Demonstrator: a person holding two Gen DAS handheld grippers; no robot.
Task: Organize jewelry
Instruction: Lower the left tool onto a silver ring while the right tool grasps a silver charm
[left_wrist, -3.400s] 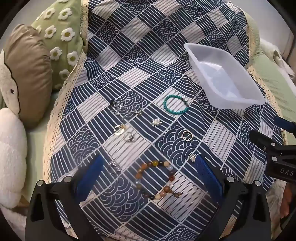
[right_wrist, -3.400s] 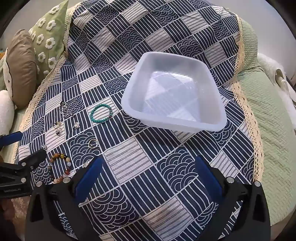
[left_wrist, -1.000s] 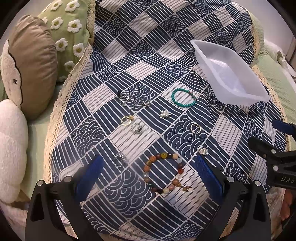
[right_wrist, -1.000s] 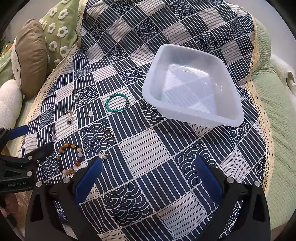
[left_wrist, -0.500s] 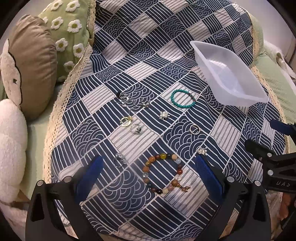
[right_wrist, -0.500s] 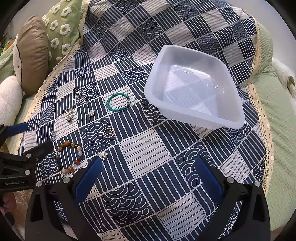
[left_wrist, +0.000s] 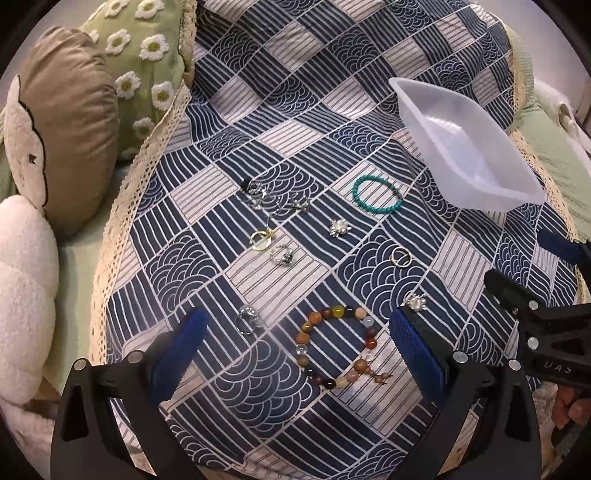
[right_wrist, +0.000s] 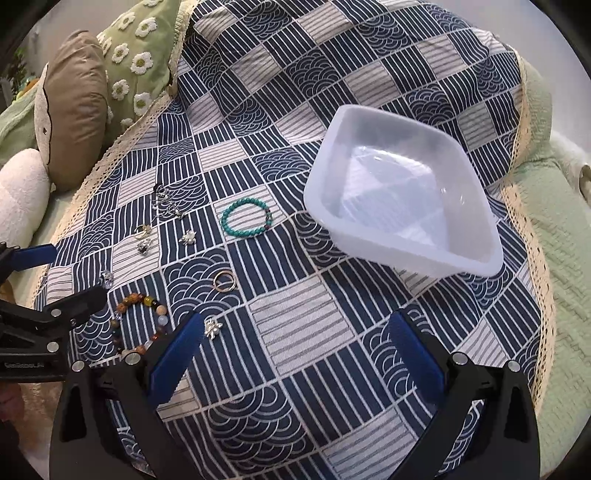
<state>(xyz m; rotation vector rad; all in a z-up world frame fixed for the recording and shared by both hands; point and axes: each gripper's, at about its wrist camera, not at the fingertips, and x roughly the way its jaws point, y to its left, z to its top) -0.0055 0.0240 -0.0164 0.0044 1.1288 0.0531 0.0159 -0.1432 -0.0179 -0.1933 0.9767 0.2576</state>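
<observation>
Jewelry lies scattered on a navy and white patterned cloth (left_wrist: 280, 110). My left gripper (left_wrist: 295, 343) is open and empty, hovering over a brown and amber bead bracelet (left_wrist: 338, 345). A turquoise bead bracelet (left_wrist: 376, 194), a gold ring (left_wrist: 401, 256), a silver ring (left_wrist: 249, 319) and several small silver and gold pieces (left_wrist: 273, 221) lie beyond. A white plastic tray (right_wrist: 402, 206) stands empty at the right. My right gripper (right_wrist: 295, 347) is open and empty, short of the tray, with a silver charm (right_wrist: 213, 328) by its left finger.
A brown cushion (left_wrist: 62, 140), a green daisy cushion (left_wrist: 144, 48) and a white plush cushion (left_wrist: 22, 295) lie left of the cloth. Green bedding (right_wrist: 554, 258) lies to the right. Each gripper shows at the edge of the other's view.
Both grippers have shifted slightly; the left one has edged forward and a little down over the bead bracelet. No jewelry has moved, and both stay open.
</observation>
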